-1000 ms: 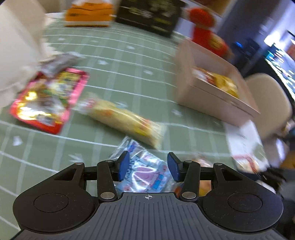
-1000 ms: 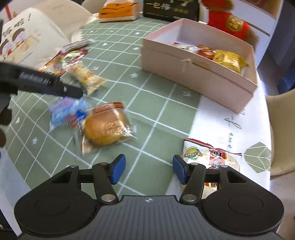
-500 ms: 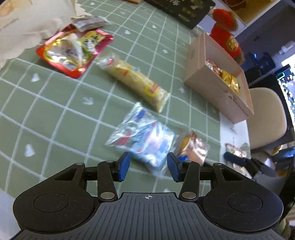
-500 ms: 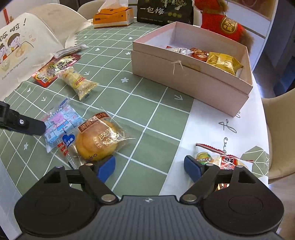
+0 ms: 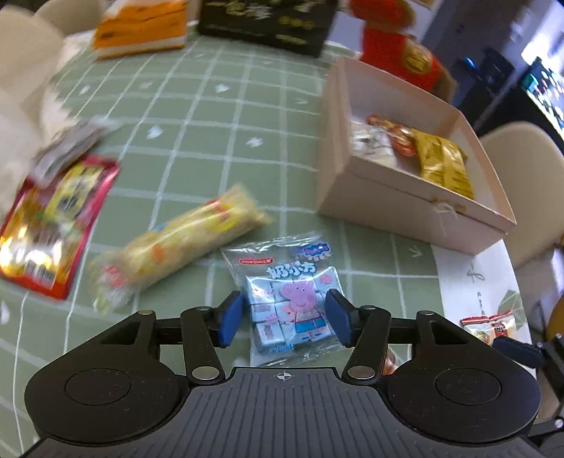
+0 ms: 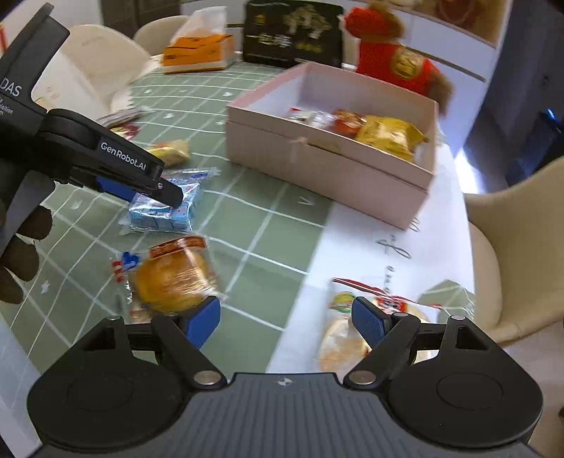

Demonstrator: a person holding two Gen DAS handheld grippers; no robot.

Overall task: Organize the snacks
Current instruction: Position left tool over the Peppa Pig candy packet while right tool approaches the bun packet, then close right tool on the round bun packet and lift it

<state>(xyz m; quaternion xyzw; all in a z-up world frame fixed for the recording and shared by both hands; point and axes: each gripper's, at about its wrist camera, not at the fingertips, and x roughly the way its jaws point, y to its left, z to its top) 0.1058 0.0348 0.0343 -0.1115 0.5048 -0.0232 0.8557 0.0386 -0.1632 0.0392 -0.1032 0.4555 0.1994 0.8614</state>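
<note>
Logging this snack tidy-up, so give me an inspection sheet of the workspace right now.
Surface: table under a green grid cloth; white bare strip at its right edge.
Job's things: pink box open, several packets inside; blue candy pack, long yellow packet, red packet, wrapped bun and rice cracker pack lie loose.
Clutter: tissue box, black gift box, red plush toy.
Grippers: left tool open, fingers either side of the candy pack; right tool open, empty.
Cables: nothing seen.
Surroundings: cream chair.
</note>
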